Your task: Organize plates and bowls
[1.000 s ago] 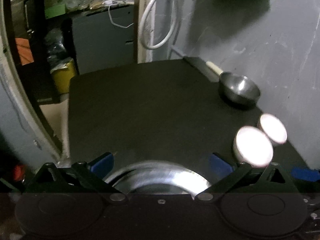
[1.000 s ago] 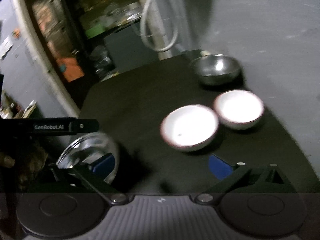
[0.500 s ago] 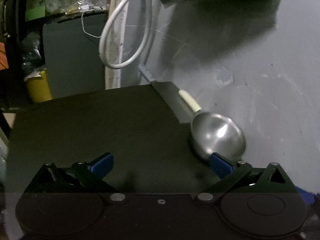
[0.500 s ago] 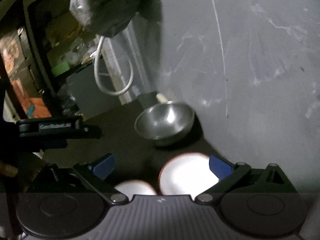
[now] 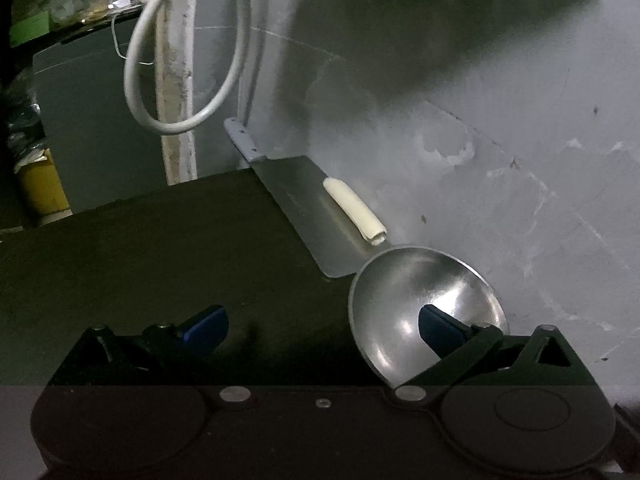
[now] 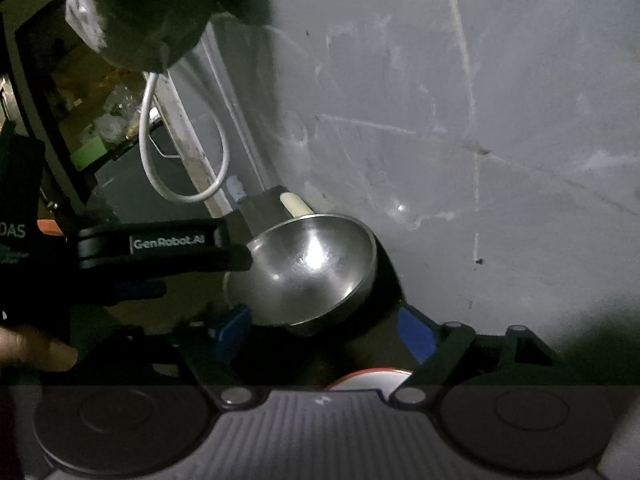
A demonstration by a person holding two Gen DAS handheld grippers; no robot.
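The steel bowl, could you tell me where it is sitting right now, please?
The steel bowl sits at the dark table's far right corner against the grey wall, just in front of a cream roll lying on a metal sheet.

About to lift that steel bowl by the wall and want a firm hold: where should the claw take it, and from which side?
Probably pinch the rim of the steel bowl on its near side, away from the wall, one finger inside, one outside. It sits upright, mouth up, its round body too wide to span. The left claw, open, already has one finger over the bowl.
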